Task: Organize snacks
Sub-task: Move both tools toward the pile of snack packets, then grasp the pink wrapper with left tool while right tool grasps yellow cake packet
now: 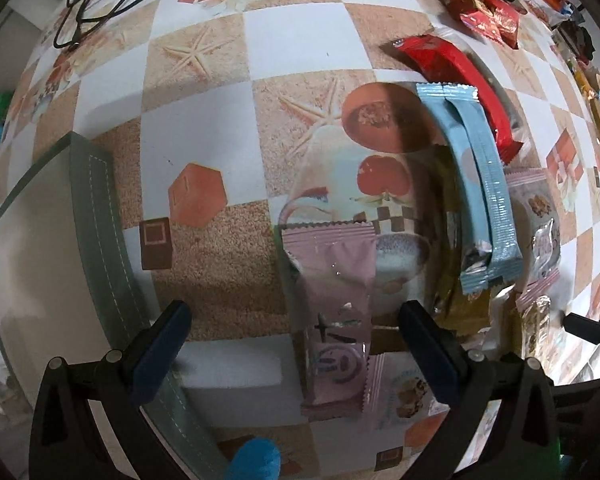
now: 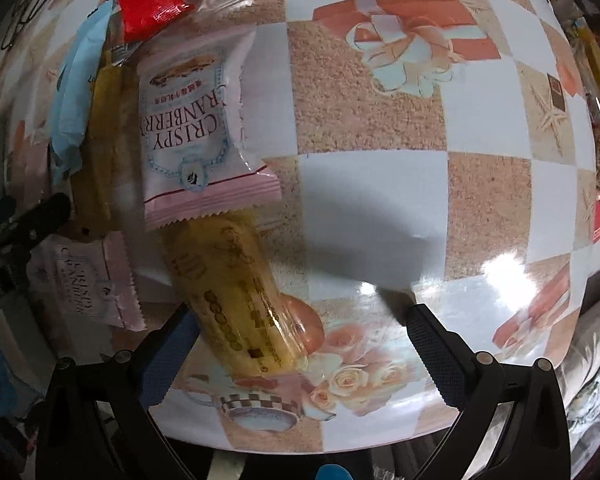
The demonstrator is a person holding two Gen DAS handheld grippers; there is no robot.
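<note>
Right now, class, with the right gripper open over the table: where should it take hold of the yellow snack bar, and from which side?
Grip the yellow snack bar across its narrow width at the free near end, from above. Its far end lies tucked under the pink cranberry packet, so only the near half is clear. The right gripper already straddles it.

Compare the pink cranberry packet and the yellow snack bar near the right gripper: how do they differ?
The pink cranberry packet is opaque, flat and wide; the yellow snack bar is see-through, narrower and rounded. The packet's lower edge overlaps the bar's far end. The bar reaches between the open right gripper fingers; the packet does not. Both are sealed.
</note>
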